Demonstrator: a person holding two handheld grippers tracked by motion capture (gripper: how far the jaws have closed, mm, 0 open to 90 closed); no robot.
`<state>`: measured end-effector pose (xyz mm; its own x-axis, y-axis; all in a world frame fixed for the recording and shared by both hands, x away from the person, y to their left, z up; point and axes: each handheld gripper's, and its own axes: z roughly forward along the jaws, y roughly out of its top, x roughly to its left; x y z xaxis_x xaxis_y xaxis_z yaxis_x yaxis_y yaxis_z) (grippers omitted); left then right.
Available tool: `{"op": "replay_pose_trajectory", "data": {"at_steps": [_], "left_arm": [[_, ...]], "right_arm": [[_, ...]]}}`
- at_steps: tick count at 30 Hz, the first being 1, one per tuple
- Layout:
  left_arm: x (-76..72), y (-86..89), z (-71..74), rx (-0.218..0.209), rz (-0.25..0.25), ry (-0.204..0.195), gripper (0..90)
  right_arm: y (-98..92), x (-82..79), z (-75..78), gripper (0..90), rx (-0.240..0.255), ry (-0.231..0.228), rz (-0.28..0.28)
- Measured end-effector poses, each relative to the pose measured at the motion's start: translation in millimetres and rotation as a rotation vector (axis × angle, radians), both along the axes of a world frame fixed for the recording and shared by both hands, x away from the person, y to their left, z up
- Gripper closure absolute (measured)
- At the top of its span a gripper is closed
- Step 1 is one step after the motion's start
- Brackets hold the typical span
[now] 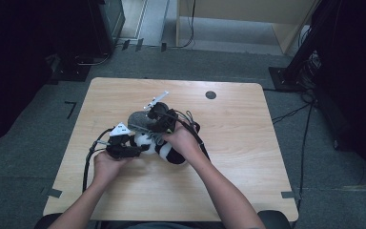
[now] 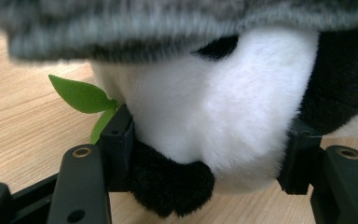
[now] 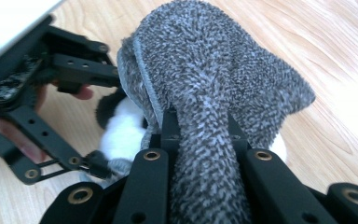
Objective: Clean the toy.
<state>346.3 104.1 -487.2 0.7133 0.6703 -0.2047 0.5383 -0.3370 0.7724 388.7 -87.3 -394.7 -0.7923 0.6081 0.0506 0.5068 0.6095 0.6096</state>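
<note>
Right tongs (image 3: 200, 126) pinched tight on grey cloth (image 3: 223, 70), left tongs (image 2: 209, 149) half-wide, clamping plush panda (image 2: 214, 116)

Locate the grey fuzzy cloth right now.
In the high view the grey fuzzy cloth lies over the panda plush toy near the table's middle, pinched by the right hand-held gripper.

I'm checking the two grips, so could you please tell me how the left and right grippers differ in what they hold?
The left gripper has its fingers set wide around the panda toy's black-and-white body; the right gripper pinches a narrow fold of the grey fuzzy cloth. The left gripper sits low by the table; the right gripper is over the panda toy. Both are black and hand-held.
</note>
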Motion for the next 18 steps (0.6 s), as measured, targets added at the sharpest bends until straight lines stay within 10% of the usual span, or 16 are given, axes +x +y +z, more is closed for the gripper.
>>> {"op": "replay_pose_trajectory", "data": {"at_steps": [18], "left_arm": [[-0.6,0.4,-1.3,-0.009,-0.002,-0.011,36.3]], "right_arm": [[-60.6,34.3,-10.2,78.0,0.031,0.095,-0.171]]}}
